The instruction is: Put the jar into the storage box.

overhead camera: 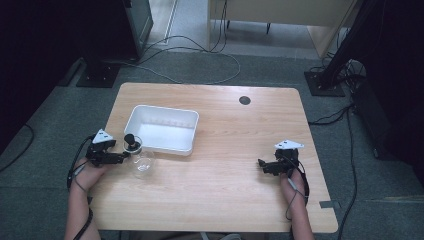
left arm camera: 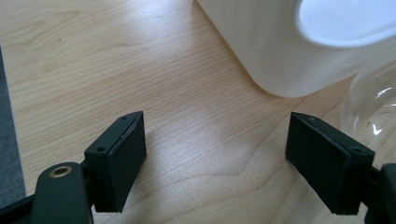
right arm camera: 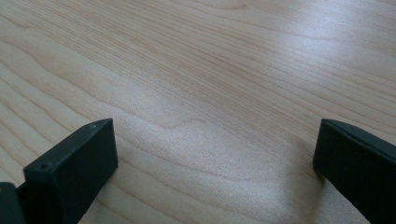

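A clear glass bottle point(overhead camera: 141, 161) with a black stopper point(overhead camera: 131, 140) stands on the wooden table point(overhead camera: 225, 150), just in front of a white tray point(overhead camera: 162, 145). My left gripper point(overhead camera: 124, 157) is open beside the bottle, on its left. In the left gripper view the wide-open gripper point(left arm camera: 215, 163) has bare wood between its jaws, and the bottle's glass point(left arm camera: 371, 105) curves past the right jaw. The tray's corner point(left arm camera: 271, 51) lies just ahead. My right gripper point(overhead camera: 262, 164) hovers open over bare wood at the table's right, with nothing in it point(right arm camera: 215, 172).
The tray looks empty. A dark round grommet point(overhead camera: 244, 100) sits near the table's far edge. Cables point(overhead camera: 200, 60) trail over the grey floor behind the table, and black stands point(overhead camera: 100, 70) rise at both far corners.
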`<action>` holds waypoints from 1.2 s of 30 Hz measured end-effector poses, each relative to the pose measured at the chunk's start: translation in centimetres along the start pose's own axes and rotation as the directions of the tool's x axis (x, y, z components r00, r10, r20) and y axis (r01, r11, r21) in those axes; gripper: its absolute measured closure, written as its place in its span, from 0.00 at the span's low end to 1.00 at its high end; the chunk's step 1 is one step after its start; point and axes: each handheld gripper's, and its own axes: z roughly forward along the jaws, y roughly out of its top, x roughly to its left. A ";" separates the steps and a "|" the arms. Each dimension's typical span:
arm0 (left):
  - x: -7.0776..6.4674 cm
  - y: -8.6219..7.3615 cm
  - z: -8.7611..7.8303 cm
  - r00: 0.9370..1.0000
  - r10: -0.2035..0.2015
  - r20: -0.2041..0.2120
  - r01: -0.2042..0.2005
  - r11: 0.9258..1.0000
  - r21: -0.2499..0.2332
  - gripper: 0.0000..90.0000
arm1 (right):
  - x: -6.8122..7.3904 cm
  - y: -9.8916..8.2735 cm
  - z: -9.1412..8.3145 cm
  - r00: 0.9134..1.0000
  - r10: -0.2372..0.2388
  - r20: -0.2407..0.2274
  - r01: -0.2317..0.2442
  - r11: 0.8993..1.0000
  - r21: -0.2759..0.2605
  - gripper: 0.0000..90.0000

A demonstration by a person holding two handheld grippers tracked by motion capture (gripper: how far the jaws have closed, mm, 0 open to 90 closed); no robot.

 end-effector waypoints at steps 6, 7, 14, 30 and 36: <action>0.0 0.3 -0.4 1.000 -0.016 -0.012 0.017 0.998 0.057 0.23 | 0.0 0.0 0.0 1.000 -0.002 0.000 0.002 1.000 -0.001 0.00; 0.0 0.4 -0.5 1.000 -0.017 -0.012 0.018 0.998 0.067 0.23 | 0.0 0.0 0.0 1.000 0.000 0.000 0.000 1.000 0.000 0.00; -0.3 0.6 -1.4 0.999 -0.009 0.037 0.006 0.997 0.076 0.23 | 0.0 0.0 0.0 1.000 0.000 0.000 0.000 1.000 0.000 0.00; -1.5 1.8 -5.4 0.984 0.066 0.164 -0.062 0.998 -0.030 0.26 | 0.0 0.0 0.0 1.000 -0.001 0.000 0.001 1.000 -0.001 0.00; -2.2 2.1 -6.0 0.978 0.102 0.183 -0.096 0.995 -0.040 0.26 | 0.0 0.0 0.0 1.000 0.000 0.000 0.000 1.000 0.000 0.00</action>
